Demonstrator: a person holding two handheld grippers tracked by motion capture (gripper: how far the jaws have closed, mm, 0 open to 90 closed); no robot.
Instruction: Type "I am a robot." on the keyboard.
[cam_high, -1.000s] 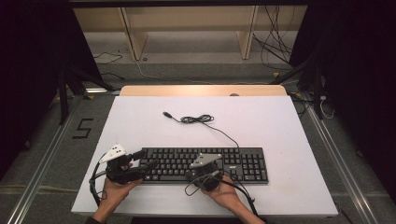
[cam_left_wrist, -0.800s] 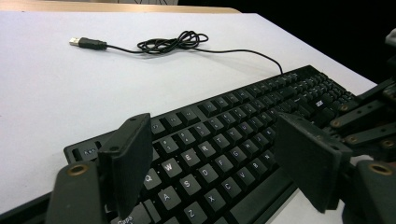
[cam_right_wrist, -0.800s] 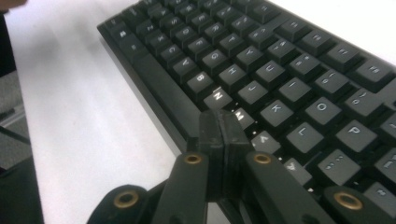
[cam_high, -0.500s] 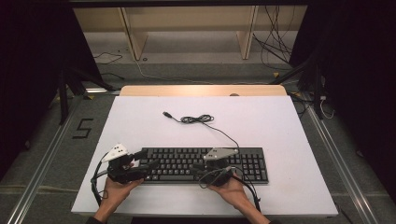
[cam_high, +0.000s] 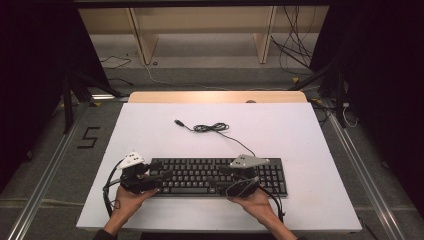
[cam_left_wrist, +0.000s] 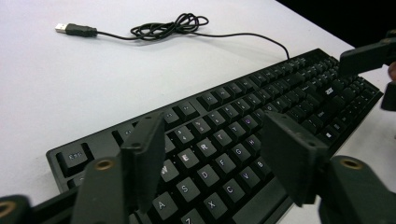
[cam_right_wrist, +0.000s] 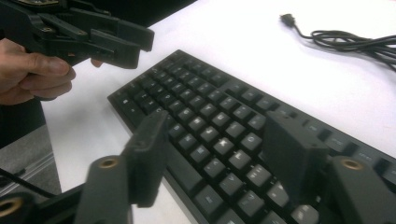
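While a black keyboard (cam_high: 217, 175) lies near the white table's (cam_high: 310, 145) front edge, its cable (cam_high: 212, 128) coiled behind, the left gripper (cam_high: 161, 171) narrows and the right gripper (cam_high: 216, 181) has just opened, both empty-jawed above the keys, seemingly poised for pressing.

left gripper view: keyboard (cam_left_wrist: 224, 135) near edge cut off by the bottom of the frame; lower rows partly hidden behind the left gripper (cam_left_wrist: 212, 161) jaws. legends on the far keys too small to read. right gripper (cam_left_wrist: 373, 65) cut off by the right edge, jaws alone in frame.

right gripper view: keyboard's right end runs out of frame; nearest keys blurred, legends unreadable. cable (cam_right_wrist: 355, 42) cut off at the right edge. left gripper (cam_right_wrist: 123, 39) body cut by the top edge. hand (cam_right_wrist: 30, 74) cut by the left edge.

high view: forearms cut by the bottom edge. key legends too small. whether the jaws touch any key cannot be told.
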